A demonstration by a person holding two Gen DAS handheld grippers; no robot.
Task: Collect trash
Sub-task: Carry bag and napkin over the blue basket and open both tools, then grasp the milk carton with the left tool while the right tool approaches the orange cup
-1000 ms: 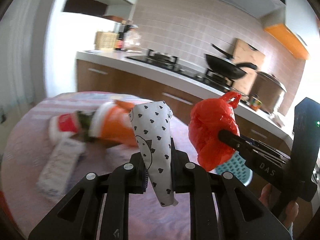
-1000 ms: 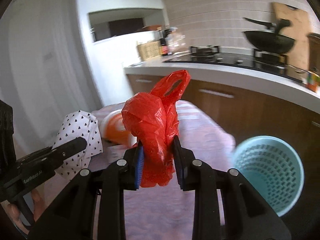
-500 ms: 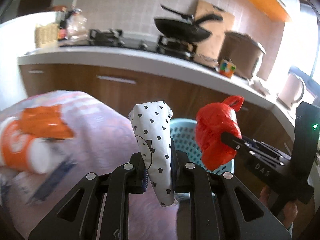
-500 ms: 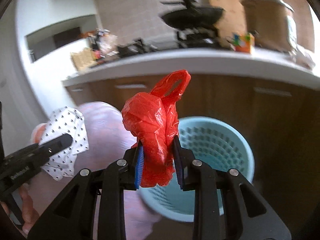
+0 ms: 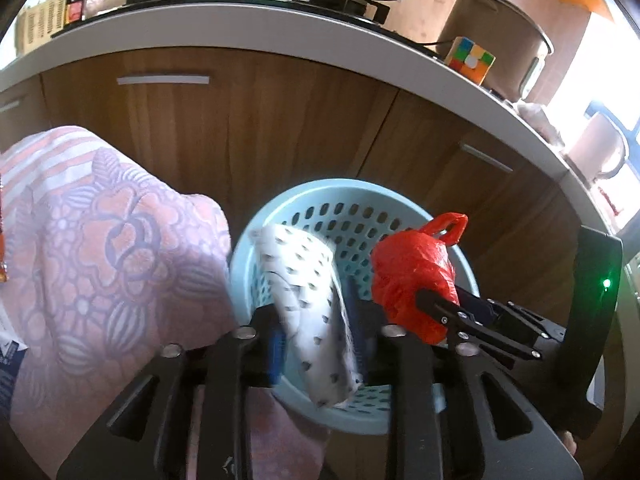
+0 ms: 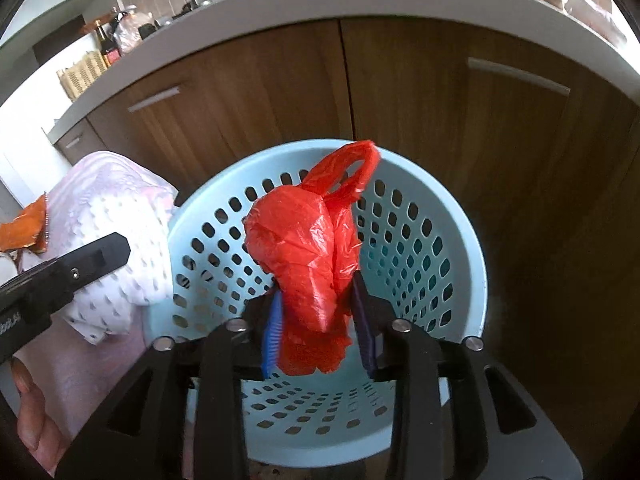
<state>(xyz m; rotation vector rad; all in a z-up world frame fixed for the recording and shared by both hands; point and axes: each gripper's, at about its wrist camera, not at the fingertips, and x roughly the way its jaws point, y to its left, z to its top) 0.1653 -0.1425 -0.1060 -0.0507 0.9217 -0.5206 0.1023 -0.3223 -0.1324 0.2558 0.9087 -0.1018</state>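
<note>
Both grippers are hovering over the round pale-blue perforated plastic basket (image 6: 448, 216), which is standing on the floor against the brown wooden cabinet fronts (image 5: 280, 120). The left gripper (image 5: 320, 344) has just been opening its fingers: the white crumpled wrapper with small dark hearts (image 5: 308, 304) is sitting loosely between them, blurred and tilting toward the basket mouth, so it looks released rather than pinched. The right gripper (image 6: 316, 320) has likewise been opening; the knotted red plastic bag (image 6: 312, 248) is standing between its blue-padded fingers right above the basket's interior, and whether the pads are touching it at this instant is hard to say (gaps seem to show at either side).

Judging by this, two pieces of trash are at the drop point but not yet lying in the basket, whose visible floor is looking bare. An orange wrapper (image 6: 22, 228) is lying on the pink floral cloth-covered worktop (image 5: 100, 248), so more collecting probably remains.
</note>
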